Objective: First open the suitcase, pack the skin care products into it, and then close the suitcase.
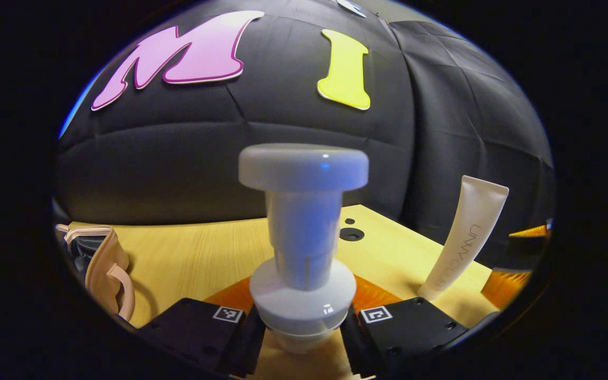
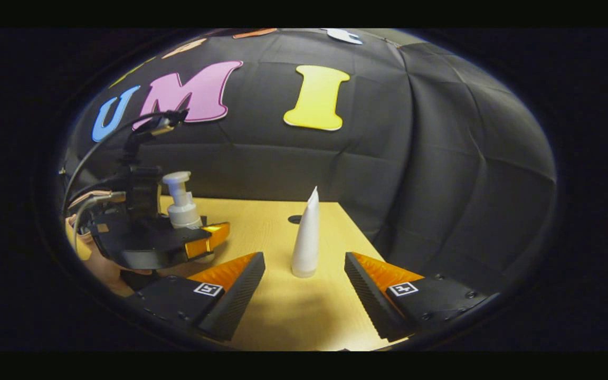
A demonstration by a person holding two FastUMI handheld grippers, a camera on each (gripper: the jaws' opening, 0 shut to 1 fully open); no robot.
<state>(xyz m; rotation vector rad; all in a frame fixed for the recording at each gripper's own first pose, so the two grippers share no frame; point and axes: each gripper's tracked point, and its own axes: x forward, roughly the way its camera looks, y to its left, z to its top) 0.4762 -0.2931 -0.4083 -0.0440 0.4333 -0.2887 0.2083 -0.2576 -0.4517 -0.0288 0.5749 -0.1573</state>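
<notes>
My left gripper is shut on a white pump bottle, pinching it low on its wide collar; the bottle stands upright above the wooden table. In the right gripper view the same bottle sits in the left gripper at the far left, with a hand behind it. My right gripper is open, and a white tube stands cap-down on the table just ahead, in line with the gap. The tube also appears at the right of the left gripper view. A beige suitcase lies at the left edge.
The table has round holes near its far edge. Its right edge runs close beside the tube, with the black cloth wall behind. Bare wood lies between the suitcase and the bottle.
</notes>
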